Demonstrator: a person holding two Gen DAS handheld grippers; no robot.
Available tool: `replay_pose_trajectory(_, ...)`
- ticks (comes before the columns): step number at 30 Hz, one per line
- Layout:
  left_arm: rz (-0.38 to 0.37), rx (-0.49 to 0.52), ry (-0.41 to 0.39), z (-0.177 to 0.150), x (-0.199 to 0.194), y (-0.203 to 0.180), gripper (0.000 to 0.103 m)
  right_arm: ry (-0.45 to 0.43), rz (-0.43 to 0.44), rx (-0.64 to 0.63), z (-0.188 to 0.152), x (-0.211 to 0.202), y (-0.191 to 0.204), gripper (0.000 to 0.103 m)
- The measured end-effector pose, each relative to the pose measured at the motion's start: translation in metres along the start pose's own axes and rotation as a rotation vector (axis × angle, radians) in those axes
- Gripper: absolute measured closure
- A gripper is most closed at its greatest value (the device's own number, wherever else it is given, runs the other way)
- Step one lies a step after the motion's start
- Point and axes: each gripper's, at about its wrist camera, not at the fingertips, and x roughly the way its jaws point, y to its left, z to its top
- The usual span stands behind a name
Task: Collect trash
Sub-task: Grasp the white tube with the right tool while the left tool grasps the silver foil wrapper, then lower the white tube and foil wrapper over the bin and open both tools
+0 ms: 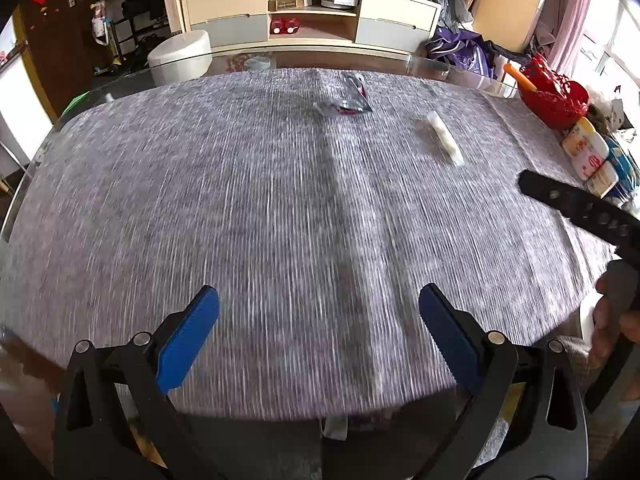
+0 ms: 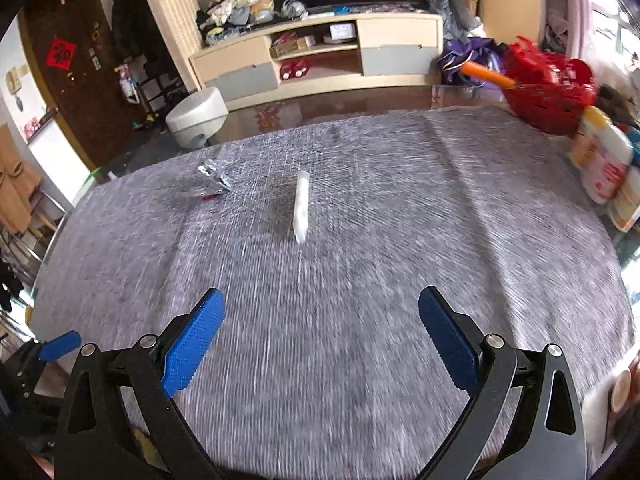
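Observation:
Two pieces of trash lie on the grey-clothed round table (image 1: 240, 208) (image 2: 400, 240). A crumpled silver foil wrapper (image 1: 349, 101) (image 2: 211, 183) sits toward the far side. A long white wrapper (image 1: 444, 139) (image 2: 301, 207) lies to its right. My left gripper (image 1: 319, 312) hangs open over the near edge, well short of both. My right gripper (image 2: 321, 316) is open too, with the white wrapper straight ahead of it. In the left wrist view the right gripper's black finger (image 1: 576, 204) and a hand (image 1: 612, 320) show at the right edge. Both views are motion-blurred.
A red basket (image 1: 554, 96) (image 2: 548, 92) with an orange stick stands at the table's far right, with yellow-and-white packages (image 1: 592, 156) (image 2: 604, 164) beside it. Beyond the table are a white round stool (image 1: 180, 56) (image 2: 196, 120) and a TV cabinet (image 1: 312, 12).

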Motion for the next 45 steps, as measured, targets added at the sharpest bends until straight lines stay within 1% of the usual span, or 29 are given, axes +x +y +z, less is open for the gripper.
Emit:
replay_pose_trajectory(1,0.0,0.002,-0.001,0.004,0.003,0.001,0.008,0.002,0.001,-0.001,0.004,0.007,0.002,0.007)
replay_pose_trajectory(3,0.007,0.008,-0.002,0.018,0.012,0.003,0.008,0.004,-0.003,-0.006,0.016,0.024,0.007,0.011)
replay_pose_trajectory(5,0.005,0.001,-0.002,0.03,0.02,0.006,0.008,0.012,-0.004,-0.01,0.027,0.041,0.009,0.021)
replay_pose_trajectory(6,-0.001,-0.003,-0.003,0.036,0.024,0.008,0.008,0.017,0.0,-0.011,0.03,0.048,0.01,0.024)
replay_pose_trajectory(8,-0.004,-0.001,-0.004,0.049,0.034,0.012,0.008,0.033,0.005,-0.023,0.039,0.065,0.013,0.035)
replay_pose_trajectory(9,0.0,0.005,-0.006,0.055,0.039,0.013,0.008,0.037,0.003,-0.032,0.04,0.071,0.016,0.038)
replay_pose_trajectory(11,0.004,0.014,-0.011,0.066,0.048,0.013,0.008,0.047,-0.003,-0.049,0.043,0.082,0.02,0.053)
replay_pose_trajectory(12,0.003,0.02,-0.013,0.072,0.053,0.012,0.008,0.056,0.001,-0.055,0.044,0.088,0.022,0.057)
replay_pose_trajectory(13,0.0,0.023,-0.015,0.077,0.057,0.012,0.008,0.058,0.003,-0.058,0.044,0.091,0.023,0.063)
replay_pose_trajectory(16,-0.008,0.039,-0.012,0.094,0.072,0.009,0.008,0.032,-0.015,-0.091,0.044,0.092,0.026,0.068)
replay_pose_trajectory(18,-0.006,0.052,-0.006,0.104,0.084,0.004,0.008,0.026,-0.021,-0.094,0.045,0.093,0.025,0.077)
replay_pose_trajectory(19,-0.008,0.058,-0.005,0.108,0.087,0.002,0.008,0.026,-0.021,-0.091,0.046,0.093,0.023,0.085)
replay_pose_trajectory(20,-0.013,0.07,-0.006,0.113,0.091,-0.002,0.008,0.027,-0.006,-0.079,0.048,0.093,0.019,0.089)
replay_pose_trajectory(23,-0.015,0.104,-0.016,0.125,0.101,-0.011,0.008,0.033,0.034,-0.063,0.052,0.095,0.012,0.089)
replay_pose_trajectory(30,-0.041,0.155,-0.035,0.147,0.122,-0.028,0.008,0.051,0.076,-0.051,0.059,0.099,0.007,0.089)
replay_pose_trajectory(34,-0.049,0.184,-0.038,0.158,0.133,-0.037,0.009,0.043,0.077,-0.028,0.062,0.097,-0.002,0.089)
replay_pose_trajectory(35,-0.05,0.186,-0.039,0.159,0.135,-0.04,0.014,0.041,0.076,-0.028,0.063,0.096,-0.004,0.089)
replay_pose_trajectory(36,-0.057,0.186,-0.038,0.161,0.137,-0.041,0.023,0.038,0.078,-0.029,0.063,0.094,-0.005,0.089)
replay_pose_trajectory(37,-0.064,0.182,-0.034,0.162,0.14,-0.041,0.029,0.037,0.078,-0.032,0.063,0.092,-0.006,0.089)
replay_pose_trajectory(38,-0.064,0.178,-0.031,0.163,0.141,-0.042,0.04,0.035,0.075,-0.037,0.063,0.09,-0.006,0.089)
replay_pose_trajectory(39,-0.058,0.176,-0.03,0.163,0.142,-0.042,0.049,0.034,0.072,-0.041,0.063,0.089,-0.006,0.089)
replay_pose_trajectory(40,-0.045,0.18,-0.035,0.163,0.142,-0.043,0.051,0.034,0.073,-0.042,0.063,0.088,-0.005,0.089)
replay_pose_trajectory(41,-0.043,0.181,-0.037,0.163,0.142,-0.043,0.056,0.033,0.075,-0.041,0.062,0.085,-0.005,0.089)
replay_pose_trajectory(45,-0.069,0.163,-0.026,0.155,0.135,-0.037,0.057,0.032,0.076,-0.042,0.057,0.077,-0.002,0.089)
